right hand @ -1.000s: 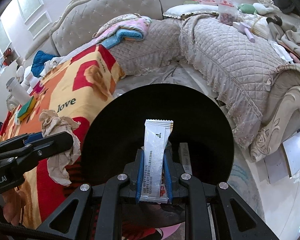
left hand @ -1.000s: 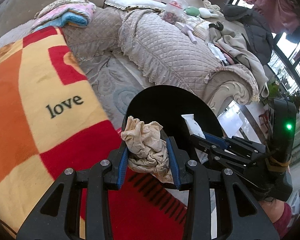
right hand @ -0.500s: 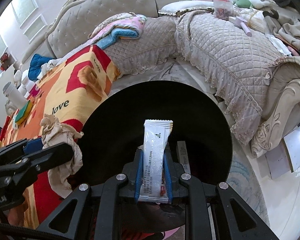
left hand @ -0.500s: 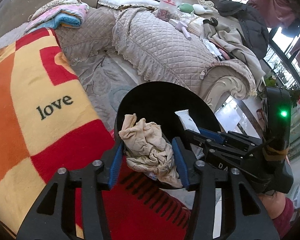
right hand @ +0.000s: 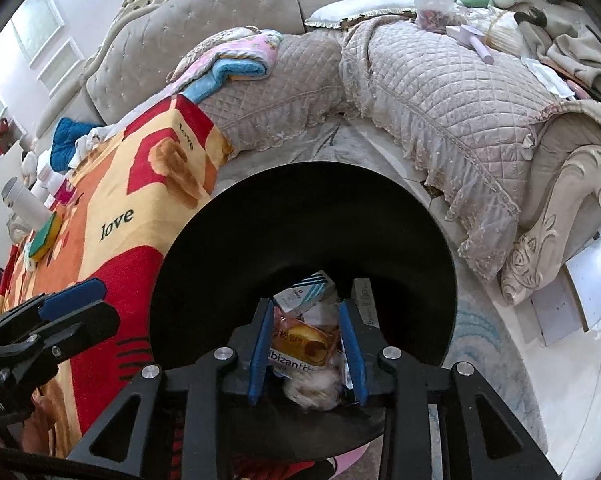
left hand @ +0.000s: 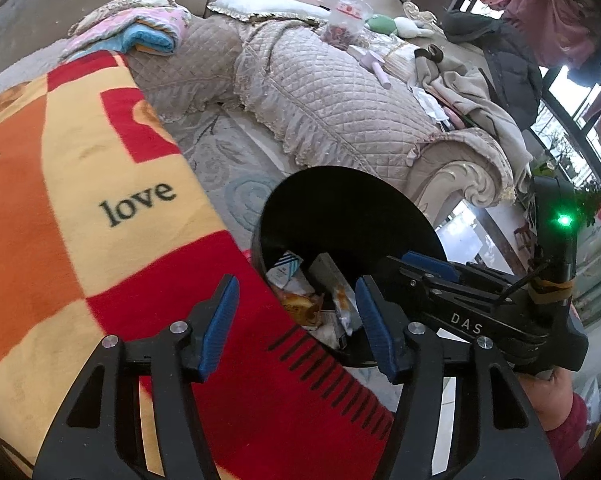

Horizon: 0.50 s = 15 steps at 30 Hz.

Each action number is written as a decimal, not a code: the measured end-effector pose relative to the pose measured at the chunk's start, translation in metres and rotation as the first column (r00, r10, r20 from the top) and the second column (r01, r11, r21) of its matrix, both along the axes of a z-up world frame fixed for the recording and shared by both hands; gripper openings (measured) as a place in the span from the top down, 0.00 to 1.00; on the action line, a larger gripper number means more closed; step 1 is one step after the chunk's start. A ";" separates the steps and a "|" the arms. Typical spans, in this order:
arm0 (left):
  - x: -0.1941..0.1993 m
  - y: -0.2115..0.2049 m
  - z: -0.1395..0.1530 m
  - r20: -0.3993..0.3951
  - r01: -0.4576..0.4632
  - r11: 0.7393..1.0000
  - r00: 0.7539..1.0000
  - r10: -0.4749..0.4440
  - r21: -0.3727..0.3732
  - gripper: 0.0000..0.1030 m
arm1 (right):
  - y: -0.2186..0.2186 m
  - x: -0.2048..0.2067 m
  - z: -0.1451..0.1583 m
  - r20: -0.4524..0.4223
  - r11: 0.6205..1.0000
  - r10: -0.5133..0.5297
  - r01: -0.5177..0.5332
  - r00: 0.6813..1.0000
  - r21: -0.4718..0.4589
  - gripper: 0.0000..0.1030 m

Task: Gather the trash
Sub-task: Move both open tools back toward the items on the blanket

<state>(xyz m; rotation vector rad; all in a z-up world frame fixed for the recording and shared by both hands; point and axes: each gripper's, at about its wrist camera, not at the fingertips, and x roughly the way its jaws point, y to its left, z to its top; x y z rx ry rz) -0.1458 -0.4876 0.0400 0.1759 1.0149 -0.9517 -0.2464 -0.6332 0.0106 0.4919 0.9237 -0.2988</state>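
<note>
A black round bin [right hand: 300, 220] stands on the floor under both grippers. Inside lie an orange snack wrapper [right hand: 304, 344], a blue-striped white packet [right hand: 306, 290] and a crumpled beige tissue [right hand: 312, 390]. My right gripper [right hand: 306, 312] hangs over the bin mouth, its jaws opening with nothing between the pads. My left gripper [left hand: 296, 292] hovers over the bin's near rim [left hand: 260, 240] beside the blanket, its jaws also opening and empty. The wrapper [left hand: 300, 308] and packet [left hand: 286, 266] show below it.
A red, orange and yellow blanket [left hand: 100, 200] printed "love" lies left of the bin. A quilted grey sofa [left hand: 340, 100] with a carved arm [left hand: 460, 180] curves behind it, strewn with clothes. A white bottle [right hand: 24, 200] and a sponge [right hand: 44, 236] sit far left.
The left jaws spread and the crumpled tissue left them for the bin. The right jaws parted and the white sachet dropped out of them into the bin.
</note>
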 end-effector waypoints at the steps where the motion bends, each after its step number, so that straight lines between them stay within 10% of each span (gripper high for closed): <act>1: 0.001 0.002 0.001 0.003 -0.006 1.000 1.000 0.007 0.000 0.42 | 0.002 0.000 0.001 0.000 1.000 0.002 -0.002 1.000 -0.001 0.69; 15: 0.015 0.053 0.002 0.055 -0.139 0.990 0.989 0.138 0.023 0.43 | 0.040 0.017 0.017 0.014 0.995 0.091 -0.090 0.996 -0.037 0.60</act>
